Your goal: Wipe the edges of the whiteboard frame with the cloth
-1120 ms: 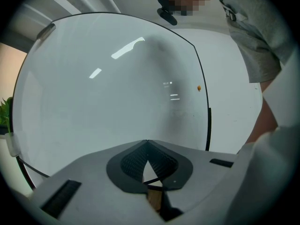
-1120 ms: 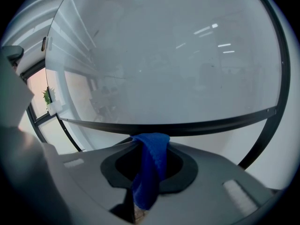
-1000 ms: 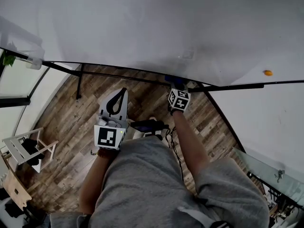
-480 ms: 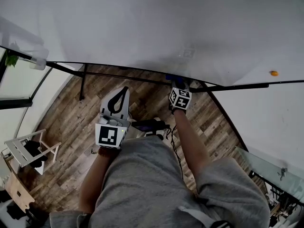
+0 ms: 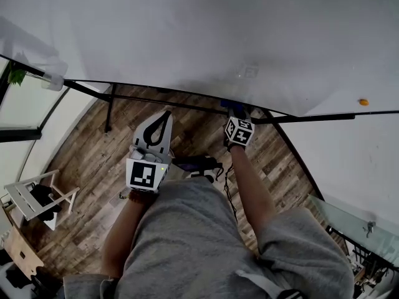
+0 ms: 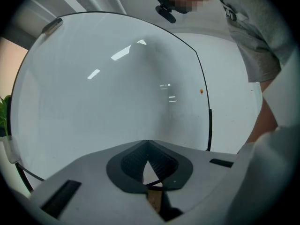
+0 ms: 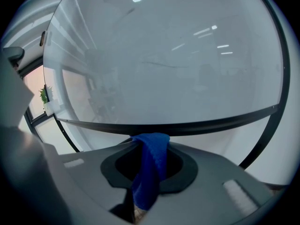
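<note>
The whiteboard [image 5: 206,30] fills the top of the head view, and its black bottom frame edge [image 5: 162,103] runs across the middle. My right gripper [image 5: 234,112] is shut on a blue cloth [image 7: 151,168] and holds it against that bottom frame edge [image 7: 187,127]. In the head view the blue cloth [image 5: 225,104] peeks out just above the marker cube. My left gripper [image 5: 161,118] hangs lower and to the left, away from the board, shut with nothing between its jaws. The left gripper view shows the board face [image 6: 108,83] and its black right frame edge [image 6: 207,121].
Wooden floor [image 5: 81,167] lies below the board. A black stand leg [image 5: 108,111] drops from the frame at left. A white chair [image 5: 34,195] stands at the far left, a green plant [image 5: 15,75] by the window. An orange magnet [image 5: 363,102] sticks on the wall at right.
My right gripper with the cloth has slid a little to the right along the bottom frame edge. The left gripper has shifted slightly up and right, still shut.
</note>
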